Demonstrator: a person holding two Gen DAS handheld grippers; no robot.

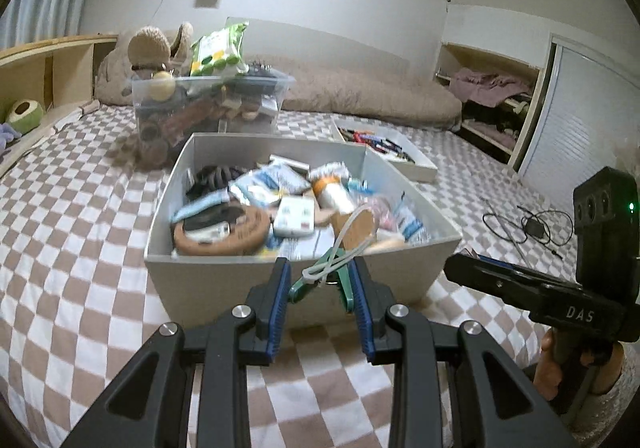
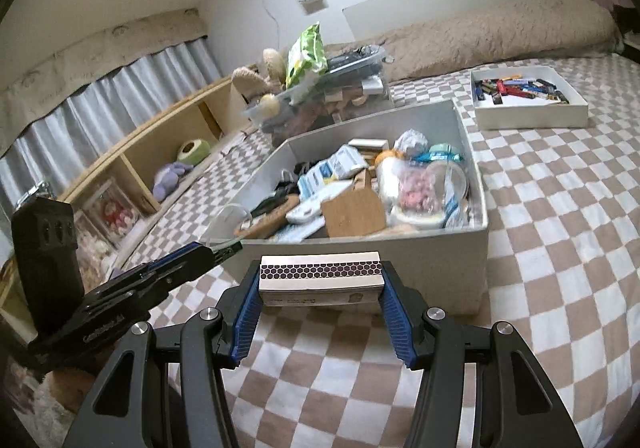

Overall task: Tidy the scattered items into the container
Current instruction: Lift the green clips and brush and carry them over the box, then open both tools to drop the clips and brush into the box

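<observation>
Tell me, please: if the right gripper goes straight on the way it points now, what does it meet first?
Probably the near wall of the grey box, just ahead of the right gripper and the matchbox it holds; depth is unclear, so it might pass over the rim.

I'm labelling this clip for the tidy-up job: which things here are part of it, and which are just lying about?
Part of the job:
- left gripper shut on green clip
- right gripper shut on matchbox
- grey box, already full

Lying about:
- clear tub
- white tray of small items
- black cable
- plush toy
</observation>
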